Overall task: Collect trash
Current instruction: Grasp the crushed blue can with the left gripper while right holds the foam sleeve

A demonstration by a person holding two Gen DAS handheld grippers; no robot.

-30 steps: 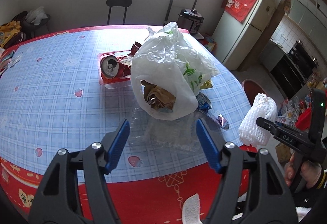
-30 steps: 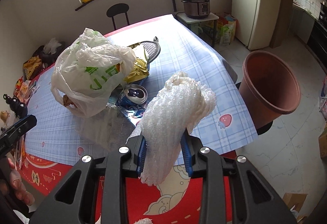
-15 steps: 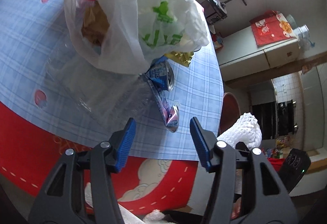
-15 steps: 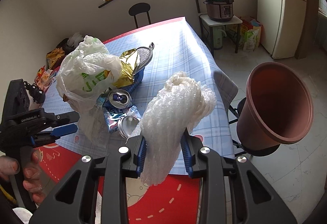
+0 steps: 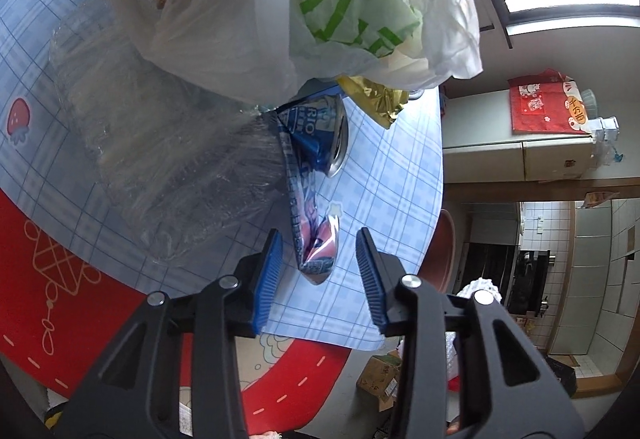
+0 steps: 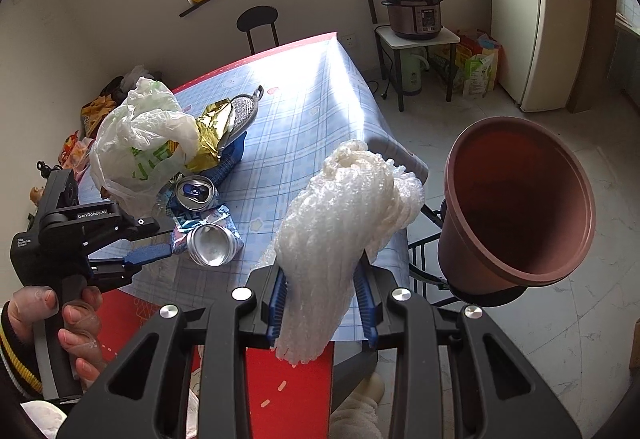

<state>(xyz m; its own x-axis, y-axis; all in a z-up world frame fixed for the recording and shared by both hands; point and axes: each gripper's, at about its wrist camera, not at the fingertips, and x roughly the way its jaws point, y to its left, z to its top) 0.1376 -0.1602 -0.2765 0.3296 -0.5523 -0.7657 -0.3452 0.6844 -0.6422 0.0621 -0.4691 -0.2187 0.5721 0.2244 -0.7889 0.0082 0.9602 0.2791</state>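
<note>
Left wrist view: the left hand-held gripper [image 5: 318, 271] straddles a crushed can [image 5: 316, 239] near the tabletop [image 5: 392, 175] edge, jaws closing around it, pads not yet touching; the step in hand is picking up this can, which calls for closing fully and lifting

Right wrist view: the right hand-held gripper [image 6: 322, 299] stays clenched on a wad of white foam netting [image 6: 344, 215], near the brown bin [image 6: 516, 199] beside the tabletop; next it likely needs carrying over the bin's mouth

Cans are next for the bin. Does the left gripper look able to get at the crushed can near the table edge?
Probably yes: the left gripper already straddles the crushed can, jaws closing, nothing between pads and can.
</note>
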